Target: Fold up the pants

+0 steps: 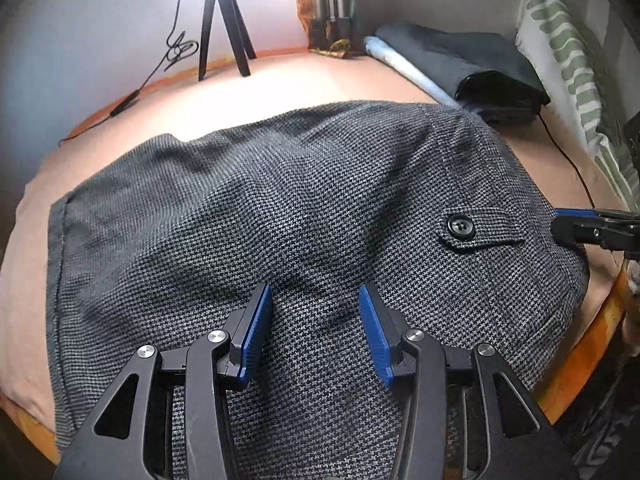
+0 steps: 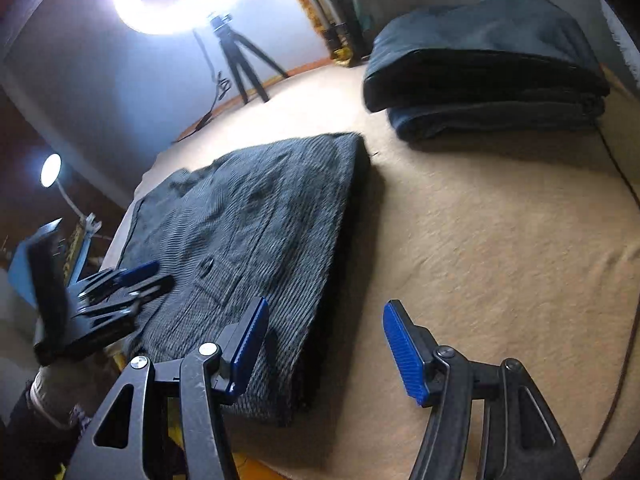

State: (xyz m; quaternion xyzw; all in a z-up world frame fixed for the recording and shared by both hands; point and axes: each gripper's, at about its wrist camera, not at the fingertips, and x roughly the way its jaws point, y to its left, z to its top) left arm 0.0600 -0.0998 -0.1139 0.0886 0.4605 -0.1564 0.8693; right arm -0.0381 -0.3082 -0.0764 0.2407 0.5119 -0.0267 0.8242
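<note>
One pair of grey houndstooth pants (image 1: 304,208) lies folded flat on the peach-covered tabletop (image 1: 312,80), a buttoned pocket flap (image 1: 480,230) facing up. The left tongs (image 1: 316,320) hover over the cloth near its close edge, jaws partly apart with nothing between them. The right tongs (image 2: 324,344) stand wider apart and empty, one pad over the pants' right edge, the other over bare cover. Farther back sits a stack of dark folded garments (image 2: 488,80). A tripod (image 1: 224,20) stands by the wall. No container or readable writing shows.
</note>
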